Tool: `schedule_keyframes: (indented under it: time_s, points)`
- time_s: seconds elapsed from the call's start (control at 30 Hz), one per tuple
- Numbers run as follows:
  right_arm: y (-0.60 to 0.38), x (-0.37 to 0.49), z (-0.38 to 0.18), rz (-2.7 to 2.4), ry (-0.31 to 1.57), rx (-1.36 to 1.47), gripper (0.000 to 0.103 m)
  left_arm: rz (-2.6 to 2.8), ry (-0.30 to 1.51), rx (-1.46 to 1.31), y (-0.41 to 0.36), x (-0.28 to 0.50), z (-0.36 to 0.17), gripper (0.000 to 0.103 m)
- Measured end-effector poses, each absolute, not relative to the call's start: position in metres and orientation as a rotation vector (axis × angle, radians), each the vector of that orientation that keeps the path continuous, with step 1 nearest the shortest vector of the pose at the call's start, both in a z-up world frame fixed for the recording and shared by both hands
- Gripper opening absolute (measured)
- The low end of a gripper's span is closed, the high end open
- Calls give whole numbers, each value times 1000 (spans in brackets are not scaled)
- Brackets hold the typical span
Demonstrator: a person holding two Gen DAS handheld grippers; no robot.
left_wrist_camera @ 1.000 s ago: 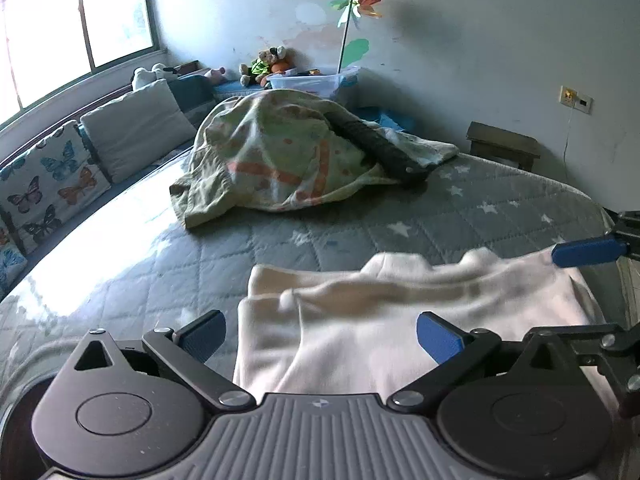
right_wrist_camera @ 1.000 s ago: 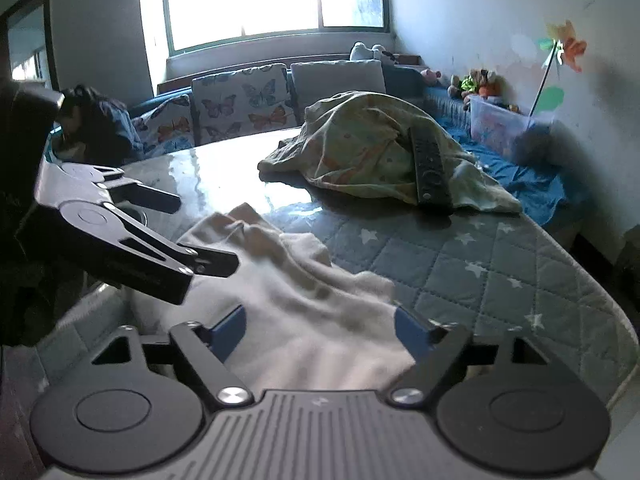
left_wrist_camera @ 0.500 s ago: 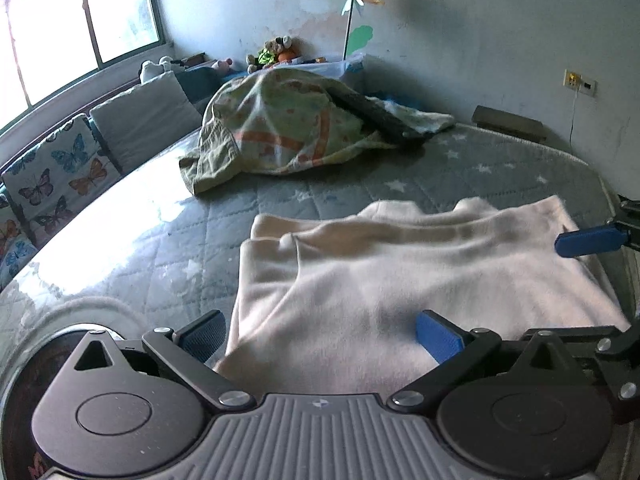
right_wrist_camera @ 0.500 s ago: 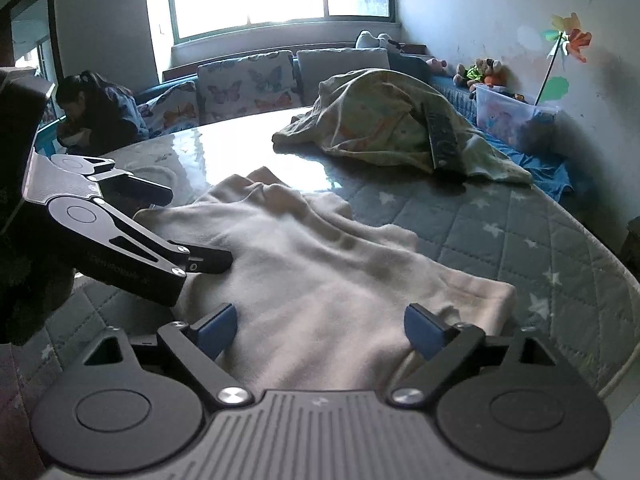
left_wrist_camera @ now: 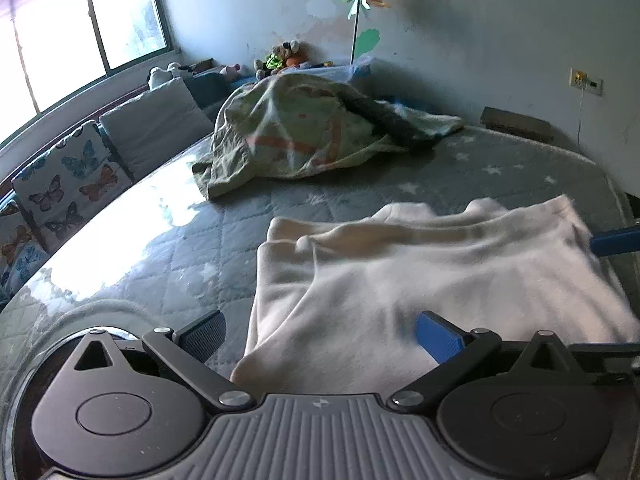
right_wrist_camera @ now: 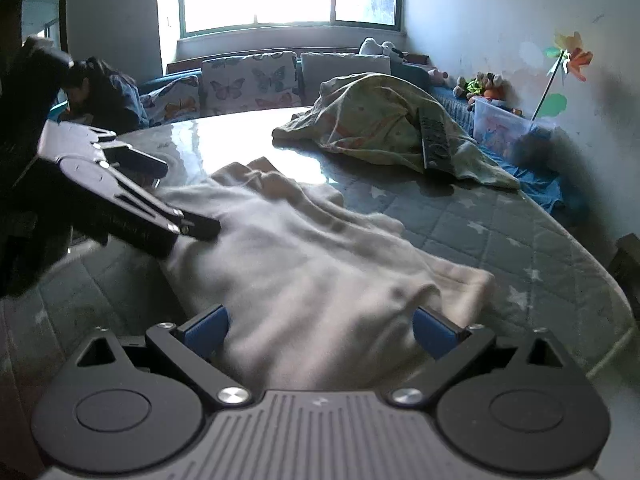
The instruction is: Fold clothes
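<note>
A cream garment (left_wrist_camera: 420, 272) lies folded on the grey quilted star-pattern table cover (left_wrist_camera: 224, 264). It also shows in the right wrist view (right_wrist_camera: 304, 264). My left gripper (left_wrist_camera: 320, 332) is open, low over the garment's near left corner, with nothing between its fingers. My right gripper (right_wrist_camera: 320, 330) is open over the garment's near right end. The left gripper (right_wrist_camera: 132, 200) shows in the right wrist view at the garment's left edge. A blue fingertip (left_wrist_camera: 614, 240) of the right gripper shows at the right edge of the left wrist view.
A green patterned blanket (left_wrist_camera: 304, 136) is heaped at the far side of the table with a dark remote (right_wrist_camera: 434, 144) on it. Butterfly cushions (right_wrist_camera: 252, 84) line a bench under the window. A person (right_wrist_camera: 100, 96) sits at the far left. Toys and a plastic box (right_wrist_camera: 500, 124) stand by the wall.
Both grippers have pulled back toward me and tilted down, so the garment now shows flatter and more spread out. Both stay open.
</note>
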State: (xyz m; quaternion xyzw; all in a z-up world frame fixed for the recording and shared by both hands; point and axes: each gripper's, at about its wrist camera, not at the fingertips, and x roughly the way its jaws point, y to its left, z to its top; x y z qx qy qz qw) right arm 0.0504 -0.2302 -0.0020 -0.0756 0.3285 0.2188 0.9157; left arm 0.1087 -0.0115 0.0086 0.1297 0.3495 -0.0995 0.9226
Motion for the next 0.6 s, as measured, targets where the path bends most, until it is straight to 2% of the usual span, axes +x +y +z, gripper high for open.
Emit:
schedule_keyframes:
  time_s: [0.6]
  points:
    - [-261, 31, 6, 421, 675, -127, 100, -178, 725, 244, 6, 109, 9, 103]
